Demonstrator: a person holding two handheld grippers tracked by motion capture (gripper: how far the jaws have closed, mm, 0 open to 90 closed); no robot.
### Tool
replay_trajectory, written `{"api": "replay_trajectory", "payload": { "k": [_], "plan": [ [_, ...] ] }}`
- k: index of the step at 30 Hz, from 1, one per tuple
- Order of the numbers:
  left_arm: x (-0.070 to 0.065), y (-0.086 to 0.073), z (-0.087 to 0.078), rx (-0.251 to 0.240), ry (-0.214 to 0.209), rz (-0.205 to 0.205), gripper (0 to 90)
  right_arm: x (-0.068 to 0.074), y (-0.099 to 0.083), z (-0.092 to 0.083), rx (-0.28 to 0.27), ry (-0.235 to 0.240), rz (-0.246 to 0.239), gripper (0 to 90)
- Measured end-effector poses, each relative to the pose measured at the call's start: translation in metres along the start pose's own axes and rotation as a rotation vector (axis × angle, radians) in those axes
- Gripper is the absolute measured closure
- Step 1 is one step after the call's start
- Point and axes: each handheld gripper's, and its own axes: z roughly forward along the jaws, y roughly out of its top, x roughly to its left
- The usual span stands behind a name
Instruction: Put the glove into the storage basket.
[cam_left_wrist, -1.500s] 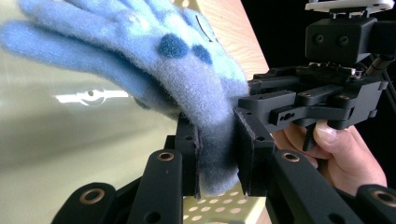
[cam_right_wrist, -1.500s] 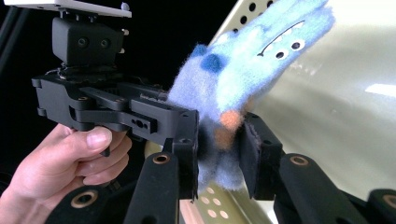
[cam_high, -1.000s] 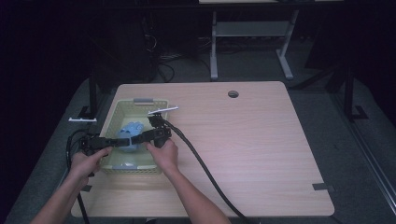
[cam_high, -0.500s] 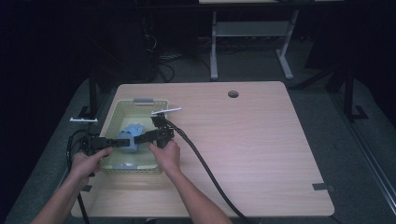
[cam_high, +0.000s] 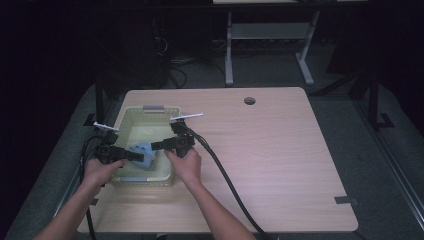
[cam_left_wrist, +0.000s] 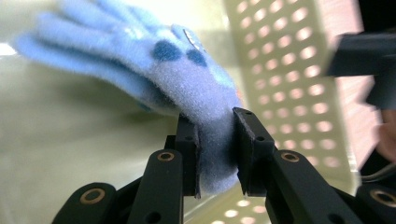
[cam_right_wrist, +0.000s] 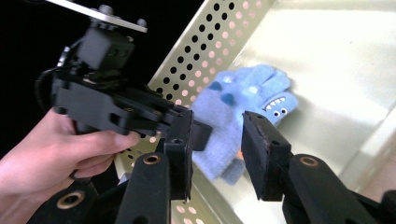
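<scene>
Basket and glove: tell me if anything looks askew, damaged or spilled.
Nothing stands out. The blue glove looks intact, its cuff pinched in the left tongs inside the pale perforated basket. The right tongs are open, with nothing between them. The basket sits flat on the table, nothing spilled.

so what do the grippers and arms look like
Both grippers, left and right, are black, each with two flat-padded fingers on linkage arms with brass-coloured pivot rings. Each carries a grey plate on top and trails a thick black cable. The forearms are bare, with no sleeves.
</scene>
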Motion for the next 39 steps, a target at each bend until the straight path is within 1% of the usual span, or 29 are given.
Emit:
{"api": "replay_trajectory", "payload": {
  "k": [1,2,3,4,6,9,10,11,12,13,14,15,16,18,20,21,22,23,24,26,27,28,29,30,31,32,33,36,39],
  "plan": [
    [0.000,0.000,0.000,0.000,0.000,0.000,72.4,0.000,0.000,0.000,0.000,0.000,0.000,63.5],
    [-0.002,0.002,0.003,0.026,0.036,0.007,72.1,-0.001,0.000,-0.005,-0.015,0.000,-0.005,63.5],
    [-0.002,0.002,0.003,0.026,0.036,0.007,71.8,-0.001,0.000,-0.005,-0.015,0.000,-0.005,63.5],
    [-0.004,0.004,0.006,0.056,0.060,-0.006,71.4,-0.002,0.000,-0.010,-0.027,0.012,0.004,63.6],
    [-0.006,0.006,0.010,0.093,0.097,0.012,70.1,-0.002,0.000,-0.016,-0.036,0.017,0.014,63.6],
    [-0.007,0.006,0.011,0.100,0.097,0.004,65.5,-0.003,0.001,-0.021,-0.048,0.022,0.005,63.5],
    [-0.007,0.006,0.013,0.113,0.102,-0.007,62.2,-0.003,0.001,-0.025,-0.055,0.024,-0.004,63.3],
    [-0.007,0.006,0.013,0.113,0.102,-0.007,59.4,-0.003,0.001,-0.025,-0.055,0.024,-0.004,63.3],
    [-0.007,0.007,0.013,0.130,0.109,-0.005,59.4,-0.002,0.001,-0.026,-0.055,0.025,-0.004,63.3],
    [-0.007,0.007,0.013,0.134,0.130,0.001,55.1,-0.001,0.001,-0.028,-0.058,0.025,-0.011,63.3],
    [-0.007,0.007,0.012,0.129,0.140,0.005,50.1,0.000,0.001,-0.030,-0.073,0.029,-0.019,63.3],
    [-0.007,0.007,0.012,0.115,0.140,0.000,50.1,0.000,0.001,-0.030,-0.073,0.029,-0.019,63.3],
    [-0.006,0.007,0.010,0.115,0.143,0.003,49.4,0.002,0.001,-0.032,-0.083,0.037,-0.022,63.3],
    [-0.008,0.007,0.007,0.075,0.136,-0.017,49.1,0.002,0.000,-0.032,-0.084,0.032,-0.029,63.3],
    [-0.008,0.007,0.005,0.066,0.136,-0.019,49.2,0.002,0.000,-0.033,-0.088,0.036,-0.034,63.3],
    [-0.008,0.008,0.003,0.071,0.139,-0.009,49.2,0.002,0.000,-0.033,-0.088,0.036,-0.034,63.3],
    [-0.007,0.009,0.000,0.061,0.138,0.005,49.2,0.002,0.000,-0.033,-0.088,0.038,-0.027,63.3],
    [-0.008,0.010,-0.005,0.027,0.149,0.020,48.7,0.001,0.000,-0.035,-0.087,0.039,-0.019,63.0],
    [-0.010,0.010,-0.007,-0.002,0.150,0.013,48.7,0.000,0.000,-0.036,-0.094,0.034,-0.032,62.4],
    [-0.010,0.010,-0.010,-0.014,0.154,0.018,49.6,0.000,0.000,-0.037,-0.098,0.041,-0.023,62.2],
    [-0.009,0.011,-0.011,-0.028,0.158,0.029,49.6,0.000,-0.001,-0.038,-0.104,0.045,-0.023,62.1],
    [-0.009,0.011,-0.012,-0.029,0.155,0.036,58.4,-0.001,-0.001,-0.039,-0.110,0.042,-0.028,62.1],
    [-0.010,0.010,-0.010,-0.024,0.151,0.030,61.7,-0.002,-0.002,-0.040,-0.108,0.042,-0.025,62.1],
    [-0.009,0.010,-0.008,-0.006,0.149,0.037,61.7,-0.002,-0.002,-0.040,-0.108,0.042,-0.025,62.1],
    [-0.008,0.010,-0.004,0.012,0.144,0.042,65.1,-0.002,-0.002,-0.040,-0.109,0.046,-0.022,62.1],
    [-0.007,0.009,0.000,0.047,0.144,0.050,69.1,-0.004,-0.003,-0.041,-0.105,0.047,-0.027,62.1],
    [-0.007,0.009,0.000,0.047,0.144,0.050,70.2,-0.004,-0.003,-0.041,-0.105,0.047,-0.027,62.1],
    [-0.012,0.009,0.009,0.085,0.150,0.062,72.7,-0.005,-0.003,-0.044,-0.110,0.055,-0.020,62.1],
    [-0.013,0.010,0.010,0.088,0.145,0.068,72.6,-0.006,-0.003,-0.047,-0.115,0.055,-0.019,62.1]
  ]
}}
